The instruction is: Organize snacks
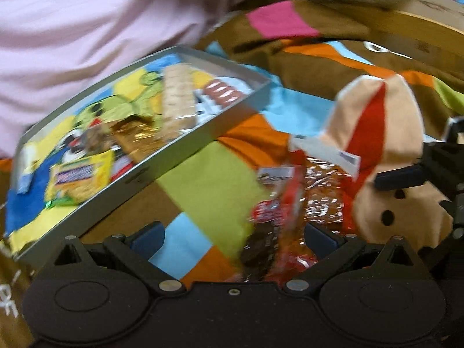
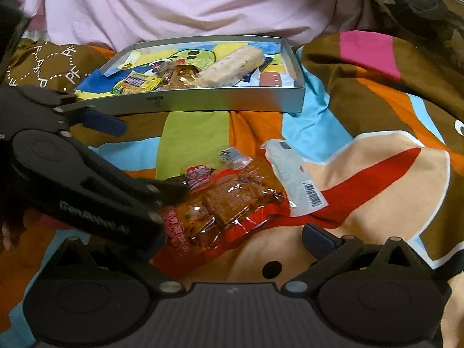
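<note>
Crinkly red snack packet (image 2: 220,203) at lower centre — light, slippery; left claw (image 2: 139,159) spread around its left edge, right claw (image 2: 232,240) spread, empty.

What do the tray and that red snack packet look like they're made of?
The tray looks like thin metal or coated card: flat grey walls with a dull sheen and crisp corners; hard to tell which. The red packet looks like glossy clear plastic film: it crinkles, glints, and shows brown pieces inside.
</note>
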Motion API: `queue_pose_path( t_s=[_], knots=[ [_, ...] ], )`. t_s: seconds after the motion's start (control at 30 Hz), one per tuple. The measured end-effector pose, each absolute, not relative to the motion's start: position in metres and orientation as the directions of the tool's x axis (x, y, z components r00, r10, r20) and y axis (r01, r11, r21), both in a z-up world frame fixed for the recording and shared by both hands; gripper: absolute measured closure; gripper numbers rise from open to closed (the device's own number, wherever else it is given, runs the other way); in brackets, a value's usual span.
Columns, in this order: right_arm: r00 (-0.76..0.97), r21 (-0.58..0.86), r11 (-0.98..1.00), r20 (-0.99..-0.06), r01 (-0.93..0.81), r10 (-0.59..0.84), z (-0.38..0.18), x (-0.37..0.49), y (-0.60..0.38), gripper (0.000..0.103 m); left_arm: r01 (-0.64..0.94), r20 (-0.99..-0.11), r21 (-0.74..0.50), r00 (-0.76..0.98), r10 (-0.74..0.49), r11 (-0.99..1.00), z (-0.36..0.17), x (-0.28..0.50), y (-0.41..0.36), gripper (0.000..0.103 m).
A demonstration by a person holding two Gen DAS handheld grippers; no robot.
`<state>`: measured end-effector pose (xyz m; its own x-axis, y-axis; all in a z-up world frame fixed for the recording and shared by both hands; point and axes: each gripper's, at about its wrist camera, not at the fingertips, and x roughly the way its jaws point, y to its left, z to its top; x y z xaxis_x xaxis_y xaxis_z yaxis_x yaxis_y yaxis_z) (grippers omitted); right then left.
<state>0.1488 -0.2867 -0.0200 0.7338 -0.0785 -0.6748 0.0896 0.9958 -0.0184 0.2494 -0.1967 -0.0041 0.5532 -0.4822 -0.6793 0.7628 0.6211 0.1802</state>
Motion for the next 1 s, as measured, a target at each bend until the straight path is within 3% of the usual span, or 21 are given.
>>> queue_pose_path(
  t_s=[0.23,0.53,0.8,1.0],
  knots=[
    [0.723,-0.054,0.998,-0.688,0.044,-0.069,-0.028,0.150,-0.275,0.000,0.835,-0.725,0.139,0.452,-0.520,0.532,-0.009,0.259,-0.211,0.002],
    [0.719,-0.044,0.998,-0.692,0.038,-0.058,-0.030,0.149,-0.273,0.000,0.842,-0.754,-0.022,0.340,-0.562,0.538,-0.012,0.276,-0.207,0.017],
    [0.721,-0.041,0.998,-0.690,0.038,-0.056,-0.029,0.149,-0.275,0.000,0.789,-0.770,-0.131,0.301,-0.563,0.601,-0.017,0.282,-0.194,0.036],
    [0.718,-0.044,0.998,-0.693,0.040,-0.059,-0.029,0.150,-0.275,0.000,0.763,-0.783,-0.152,0.295,-0.548,0.628,-0.018,0.285,-0.200,0.037]
  ],
)
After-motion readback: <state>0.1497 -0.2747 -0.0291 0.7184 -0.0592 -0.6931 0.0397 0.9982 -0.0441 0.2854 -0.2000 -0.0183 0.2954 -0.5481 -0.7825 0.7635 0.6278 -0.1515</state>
